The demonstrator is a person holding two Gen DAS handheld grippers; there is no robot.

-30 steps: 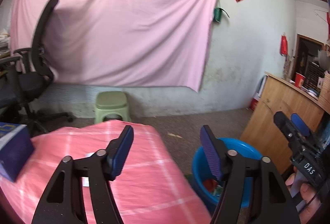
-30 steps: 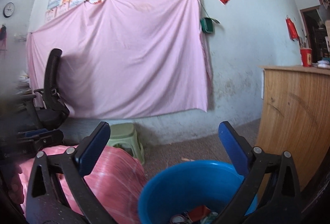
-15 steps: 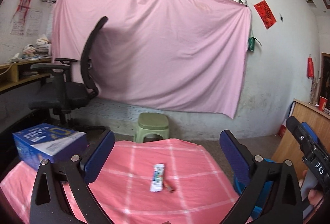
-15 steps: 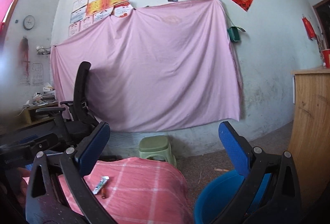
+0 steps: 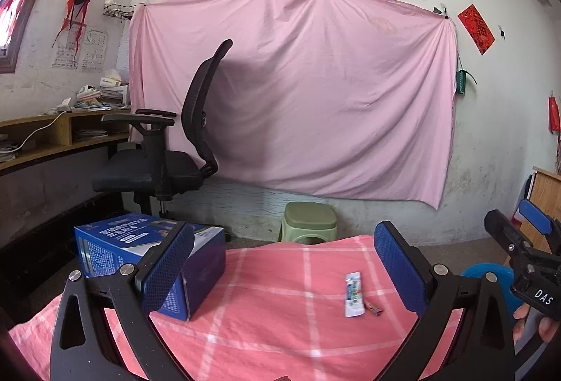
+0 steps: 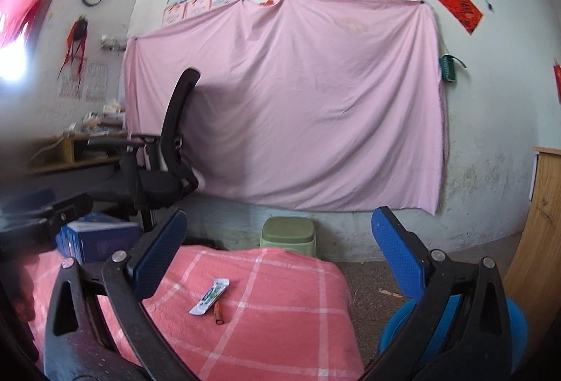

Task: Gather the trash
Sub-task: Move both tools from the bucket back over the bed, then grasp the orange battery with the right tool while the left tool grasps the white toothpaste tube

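A white wrapper (image 5: 352, 293) lies on the pink checked table cloth (image 5: 273, 318), with a small brown scrap (image 5: 373, 307) beside it. Both also show in the right wrist view: the wrapper (image 6: 209, 296) and the scrap (image 6: 218, 311). My left gripper (image 5: 280, 268) is open and empty above the table, left of the wrapper. My right gripper (image 6: 277, 254) is open and empty, above the table's right end; it also shows at the right edge of the left wrist view (image 5: 526, 240). A blue bin (image 6: 455, 325) stands on the floor to the right of the table.
A blue box (image 5: 147, 258) stands on the table's left part. A black office chair (image 5: 164, 156) and a green stool (image 5: 308, 221) are behind the table. A wooden cabinet (image 6: 540, 223) is at the right. A desk with papers (image 5: 52, 135) runs along the left wall.
Both grippers swung left and up from over the blue bin to face the table. The left gripper opened wider. The wrapper and blue box came into view.
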